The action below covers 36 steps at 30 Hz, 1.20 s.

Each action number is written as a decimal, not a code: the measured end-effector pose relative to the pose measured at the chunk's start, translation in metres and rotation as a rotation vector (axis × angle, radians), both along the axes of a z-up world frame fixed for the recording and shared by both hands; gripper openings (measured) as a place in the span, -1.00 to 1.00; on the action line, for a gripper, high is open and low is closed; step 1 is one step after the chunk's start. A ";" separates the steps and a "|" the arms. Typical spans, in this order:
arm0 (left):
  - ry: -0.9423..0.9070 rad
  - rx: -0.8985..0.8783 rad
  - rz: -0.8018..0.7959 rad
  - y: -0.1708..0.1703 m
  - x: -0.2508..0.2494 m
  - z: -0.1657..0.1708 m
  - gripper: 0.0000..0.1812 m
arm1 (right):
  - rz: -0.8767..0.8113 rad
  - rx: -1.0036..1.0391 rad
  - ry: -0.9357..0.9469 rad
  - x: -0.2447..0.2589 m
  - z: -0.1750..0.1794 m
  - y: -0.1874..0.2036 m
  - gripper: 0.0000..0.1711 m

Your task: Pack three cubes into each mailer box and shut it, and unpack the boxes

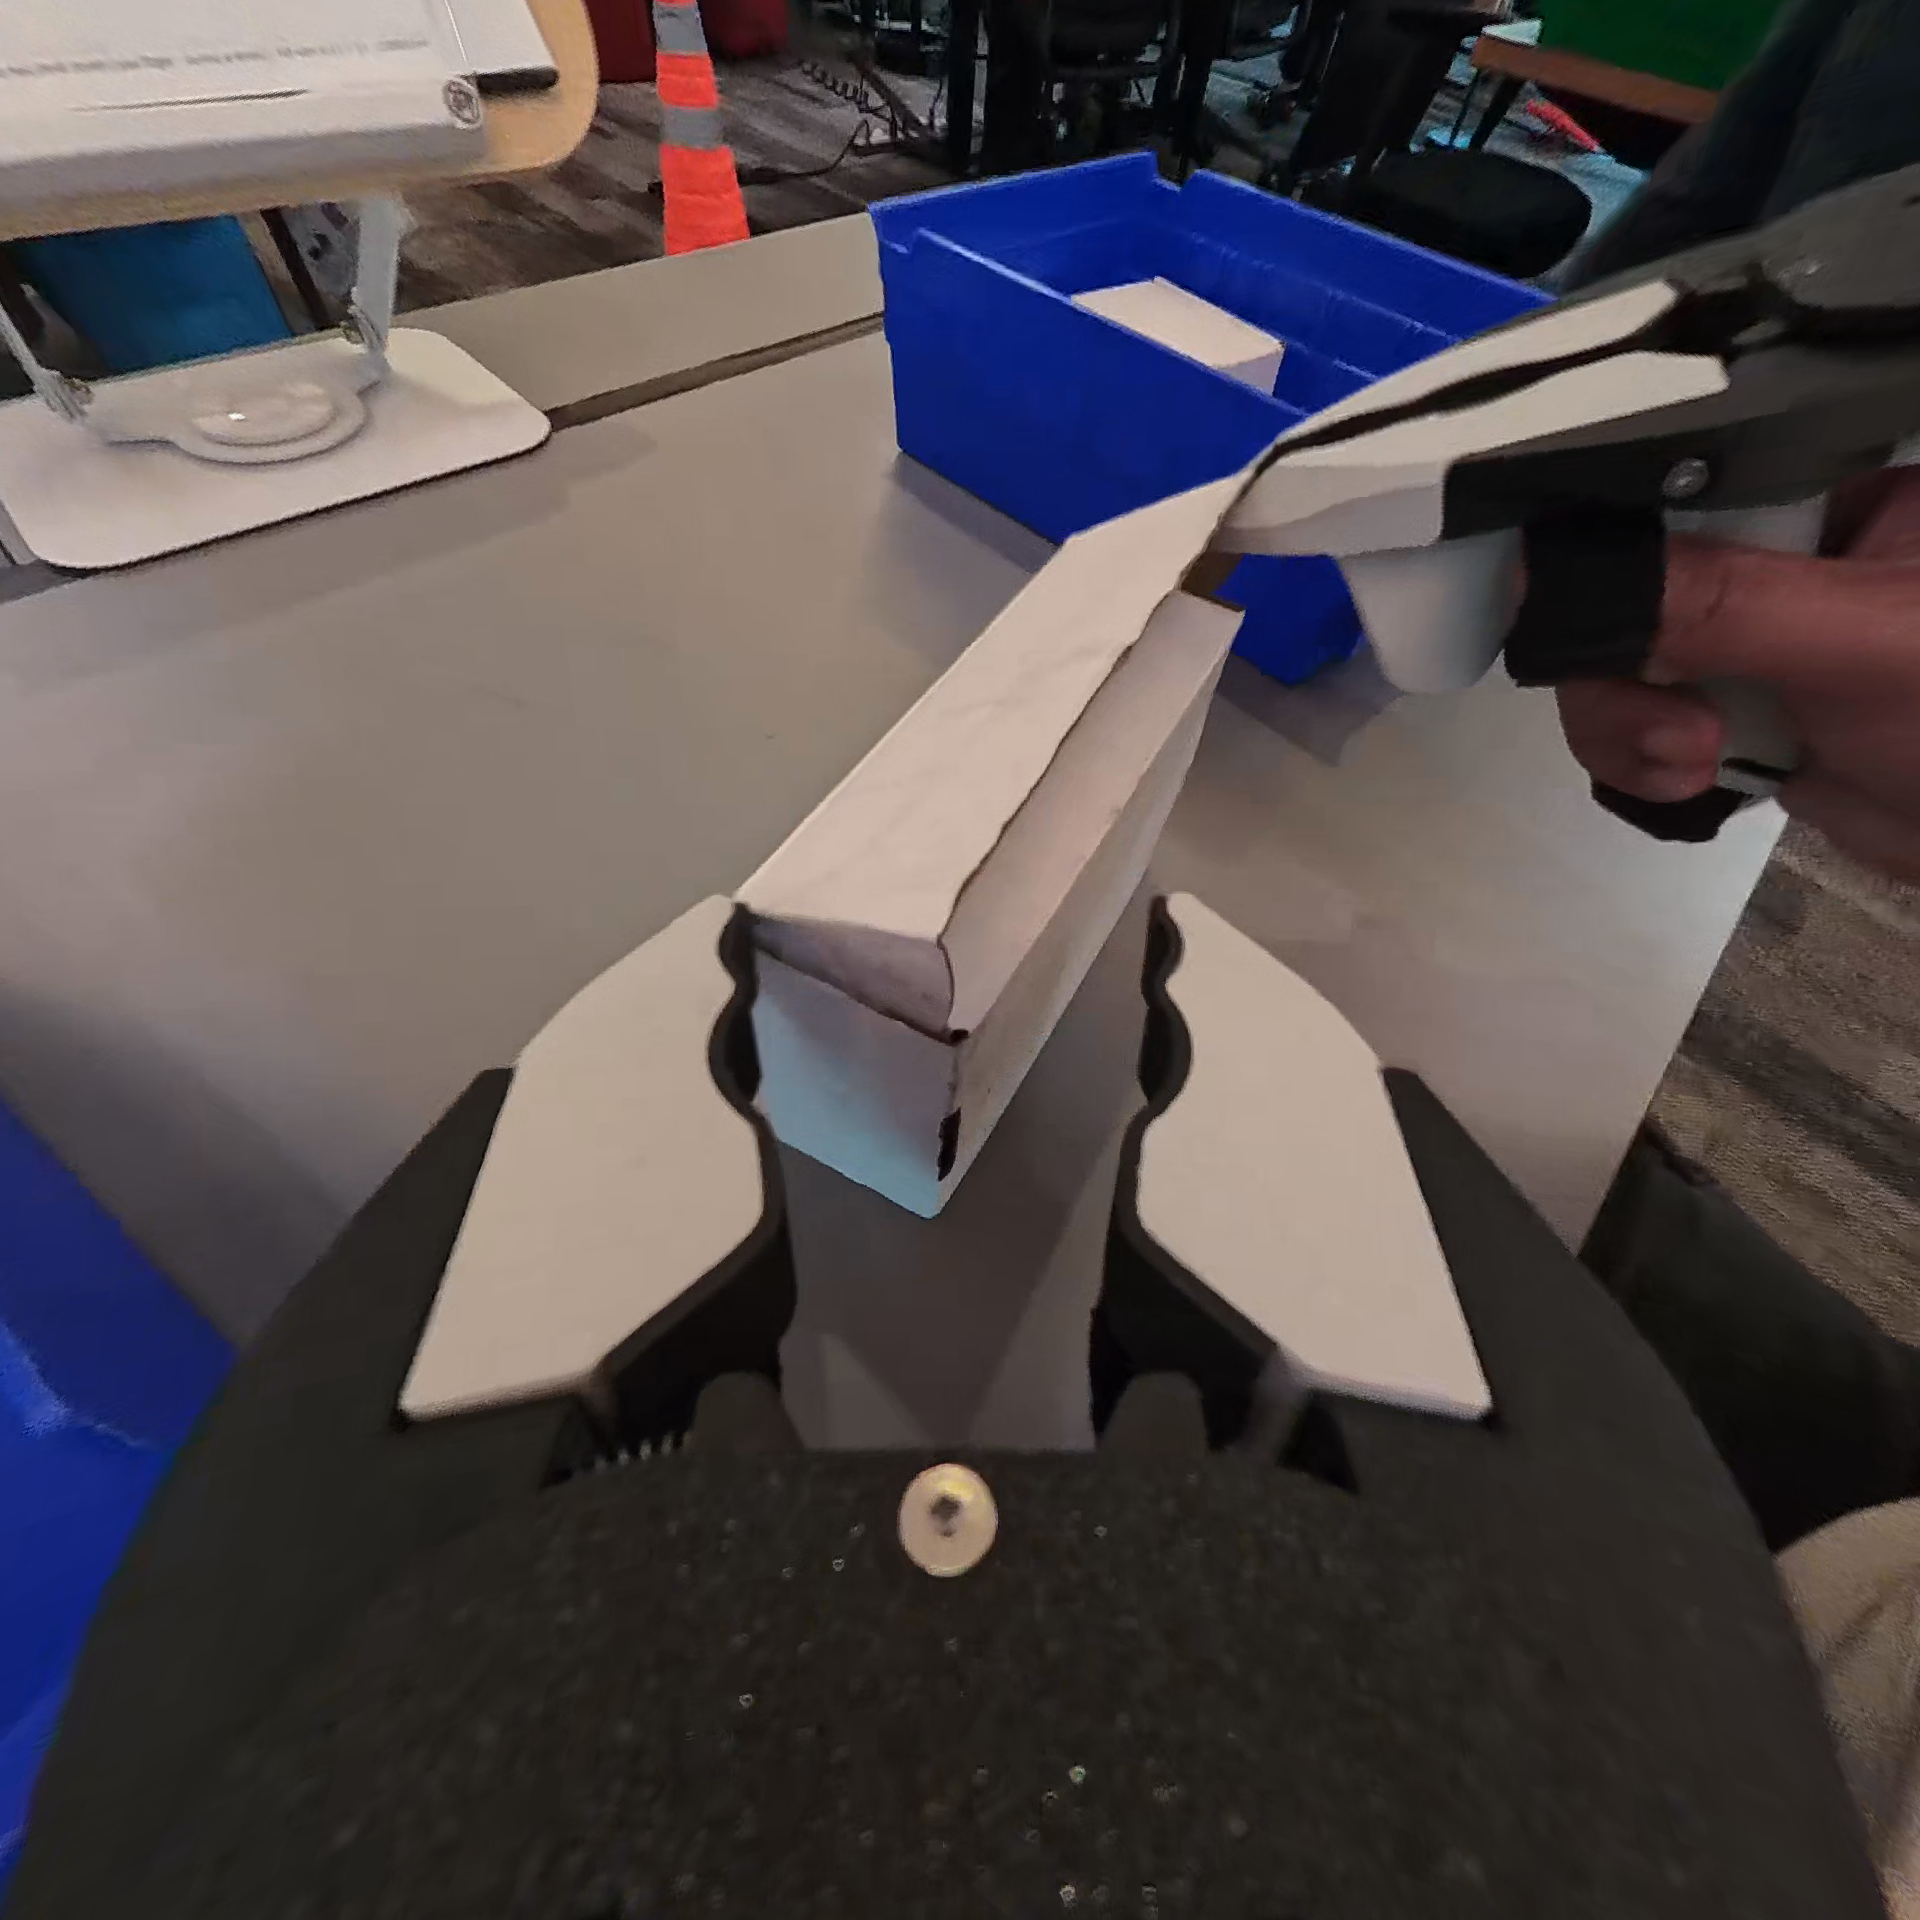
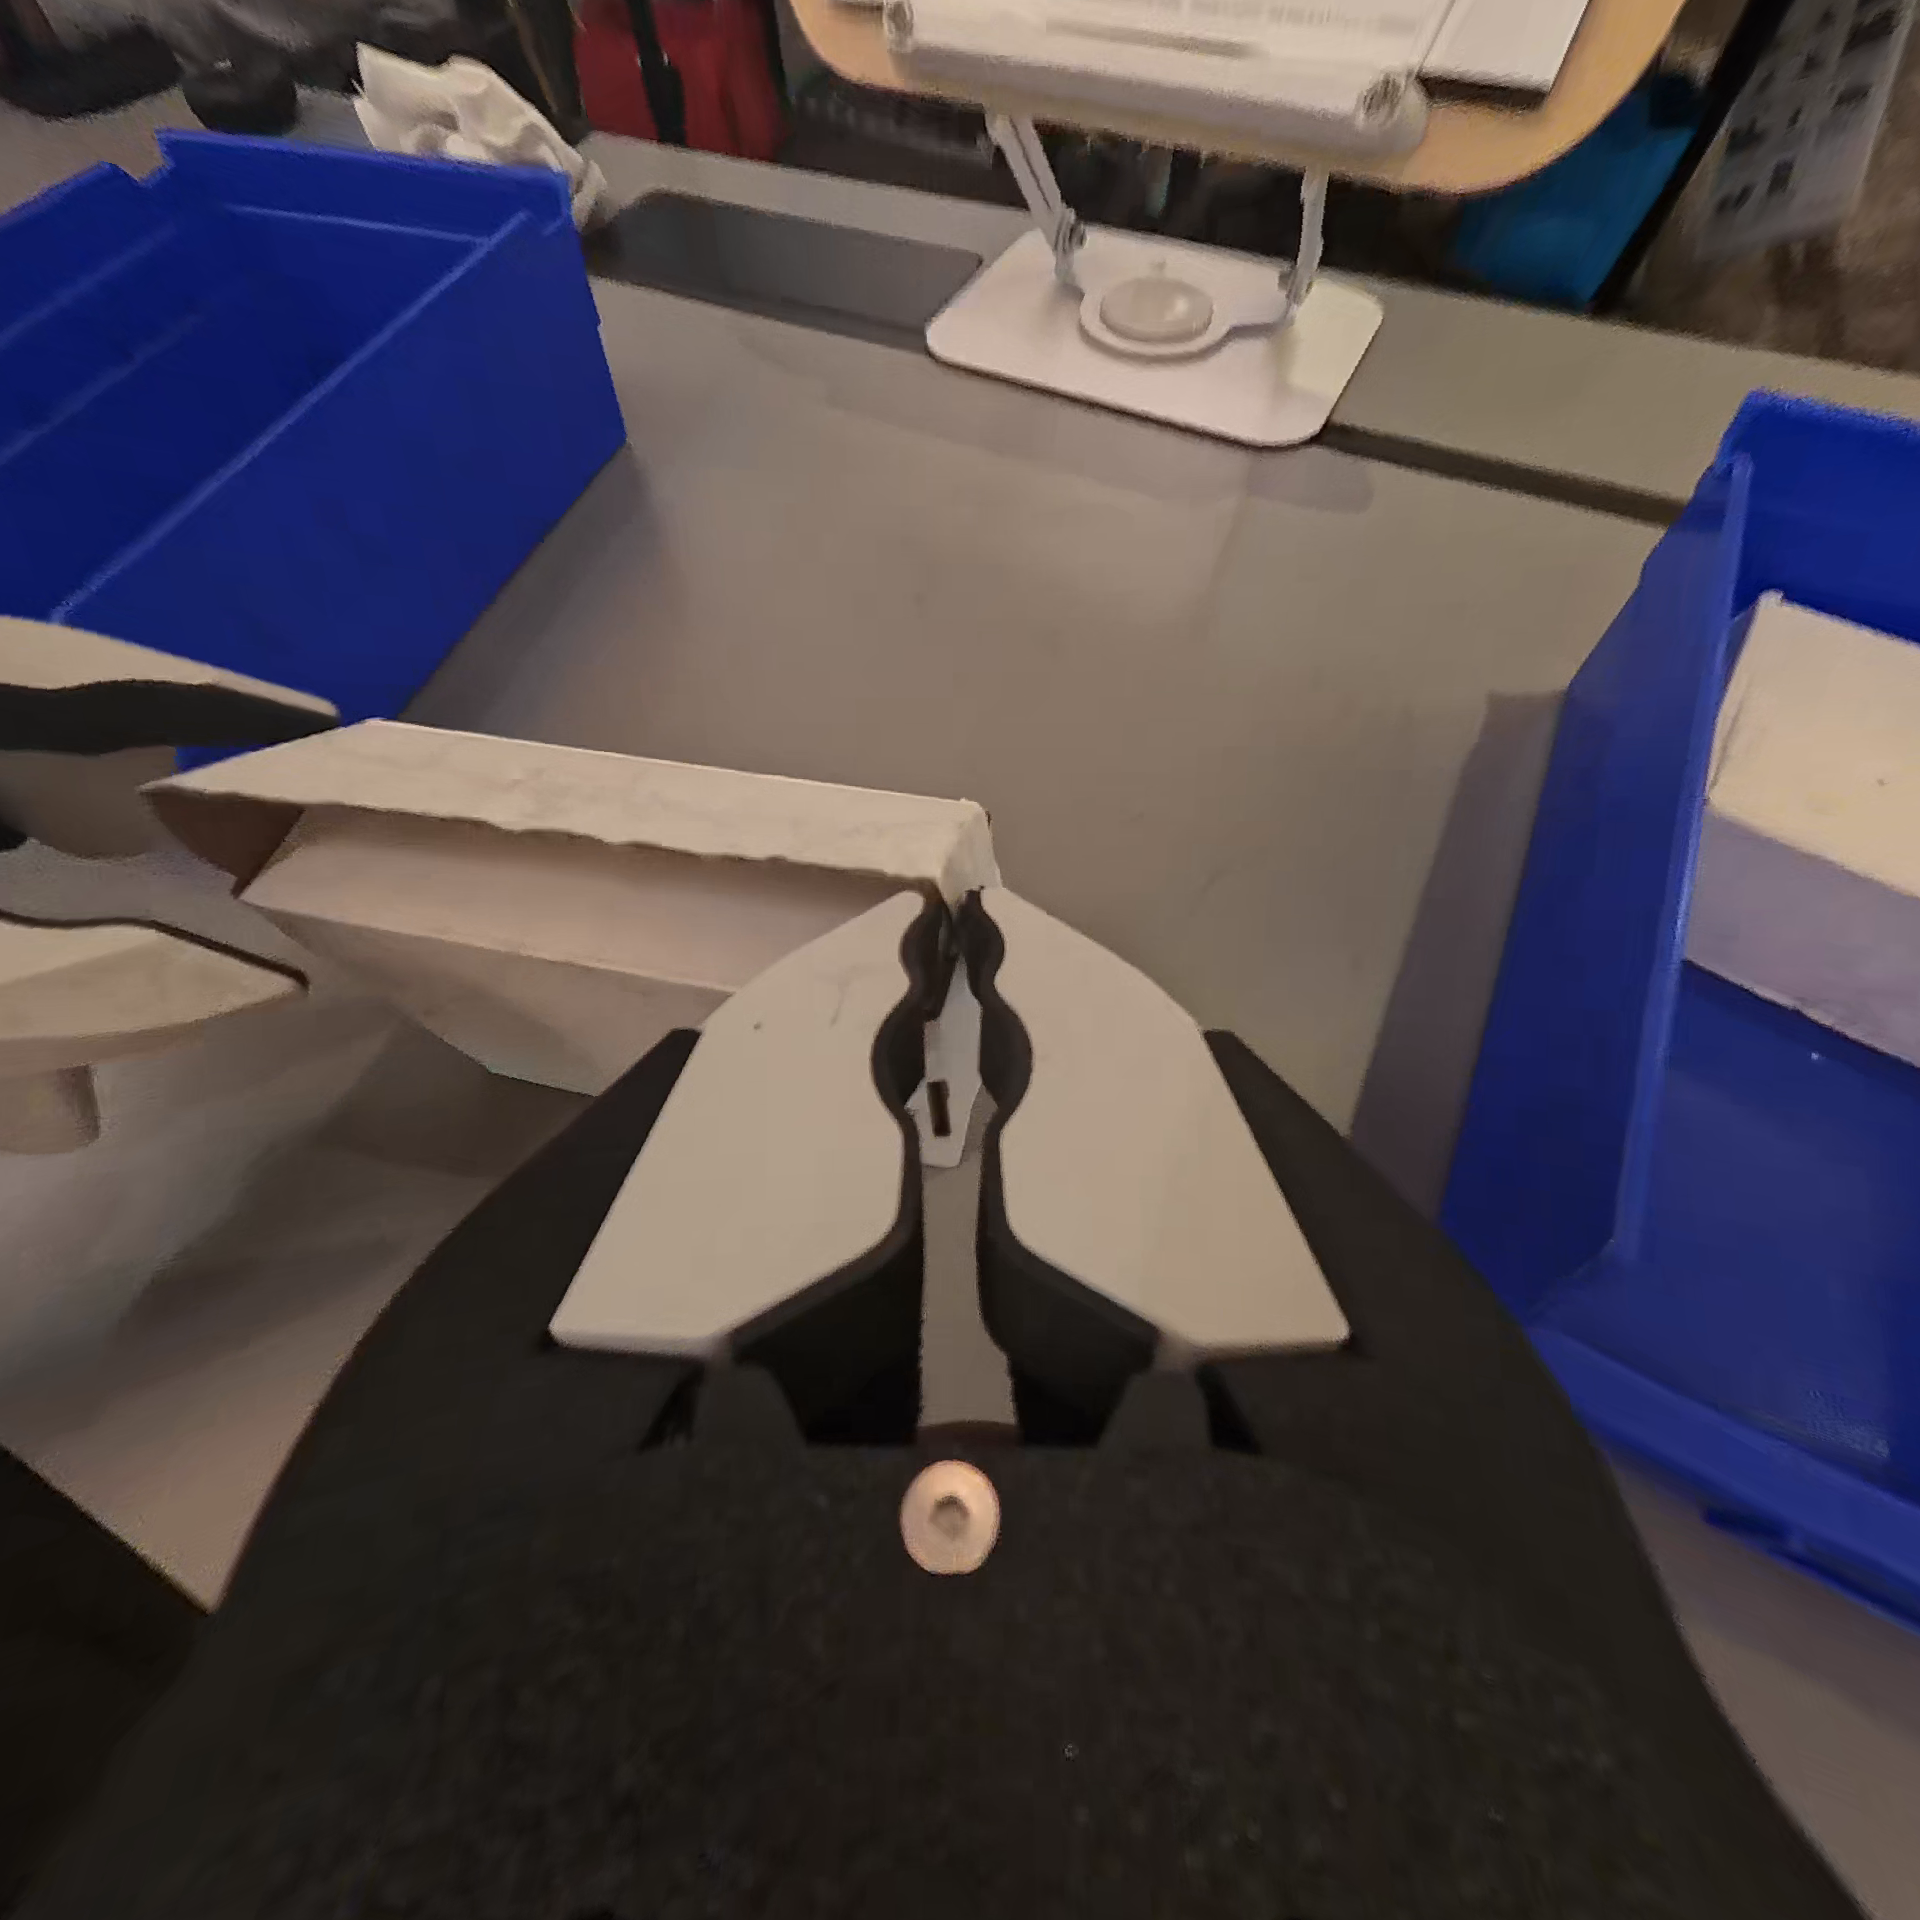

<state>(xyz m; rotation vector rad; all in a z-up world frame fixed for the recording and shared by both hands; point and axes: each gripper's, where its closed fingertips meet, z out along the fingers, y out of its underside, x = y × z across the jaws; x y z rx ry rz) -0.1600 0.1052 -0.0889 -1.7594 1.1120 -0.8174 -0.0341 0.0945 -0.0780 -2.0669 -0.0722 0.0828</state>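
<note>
Your left claw [image 1: 940, 935] stands spread wide at the near end of the white mailer box [image 1: 997, 821], its left finger [image 1: 623, 1143] touching the box's corner while the right finger [image 1: 1288, 1143] stays apart from the box wall. The box lies on the grey bench [image 1: 364, 727], running away from you toward the blue bin [image 1: 1039, 395].

Your right claw [image 2: 951, 914] is pinched tight on the lid's far corner flap, the cardboard showing between its fingers, and that end of the lid [image 2: 582, 790] is lifted off the box body [image 2: 499, 935]. In the left wrist view the same claw [image 1: 1257, 468] comes in from the right, with your hand [image 1: 1745, 665] wrapped round its grip.

Inside the blue bin sits another white box [image 1: 1184, 322]; the right wrist view shows it at the right edge [image 2: 1818, 810]. A second blue bin [image 2: 291, 395] stands to the left on the bench, with crumpled white paper [image 2: 468, 104] behind it. A white stand [image 2: 1153, 332] rests at the bench's far side, and an orange cone [image 1: 696, 135] stands on the floor beyond.
</note>
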 end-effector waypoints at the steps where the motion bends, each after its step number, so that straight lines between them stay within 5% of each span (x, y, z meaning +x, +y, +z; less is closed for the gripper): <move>1: 0.018 0.014 -0.021 0.001 0.002 -0.005 -0.07 | 0.008 0.033 -0.006 0.000 0.000 -0.001 -0.90; 7: 0.050 0.098 -0.099 0.022 0.015 -0.019 0.25 | -0.048 0.117 -0.056 0.012 -0.007 0.006 -0.82; 15: 0.052 0.073 -0.122 0.028 0.009 -0.032 0.10 | -0.016 0.148 0.006 0.010 -0.010 0.018 -0.79; 20: 0.038 -0.106 -0.161 0.032 0.025 -0.048 0.27 | 0.058 0.227 0.099 0.007 -0.001 0.016 -0.75; 22: 0.046 -0.131 -0.218 0.026 0.029 -0.055 0.20 | 0.077 0.237 0.097 0.012 -0.002 0.016 -0.71; 24: 0.040 -0.129 -0.305 0.018 0.031 -0.057 -0.10 | 0.097 0.214 0.054 0.017 -0.008 0.018 -0.68; 29: 0.124 -0.079 -0.347 0.019 0.034 -0.061 -0.14 | 0.115 0.178 -0.109 0.020 -0.014 0.019 -0.95; 36: 0.206 0.039 -0.331 0.014 0.037 -0.063 -0.16 | -0.032 -0.131 0.082 0.016 0.008 0.013 -0.97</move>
